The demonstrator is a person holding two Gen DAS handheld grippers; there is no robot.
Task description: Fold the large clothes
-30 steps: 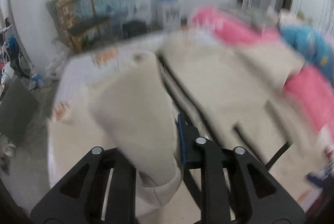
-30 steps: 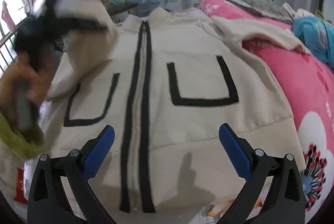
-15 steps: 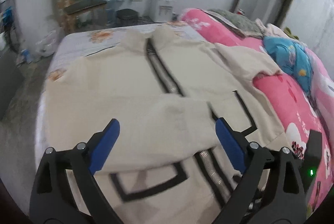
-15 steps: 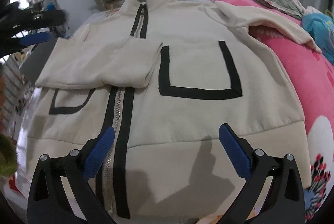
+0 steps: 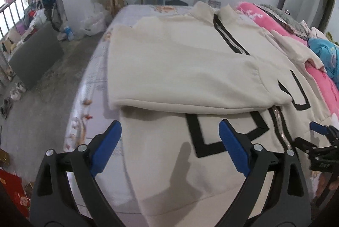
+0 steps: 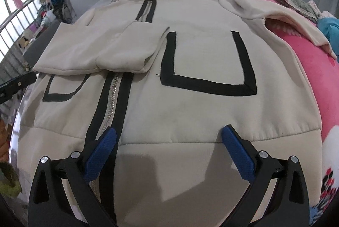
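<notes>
The cream jacket (image 6: 190, 100) lies flat on the bed (image 5: 93, 87), zipper up, its left sleeve (image 5: 180, 78) folded across the chest and the other sleeve (image 6: 275, 13) draped onto the pink quilt (image 6: 313, 70). The left gripper (image 5: 169, 142) hovers over the hem, jaws just sprung wide and empty, and the right gripper (image 6: 168, 146) hangs over the waistband, jaws wide apart, holding nothing.
</notes>
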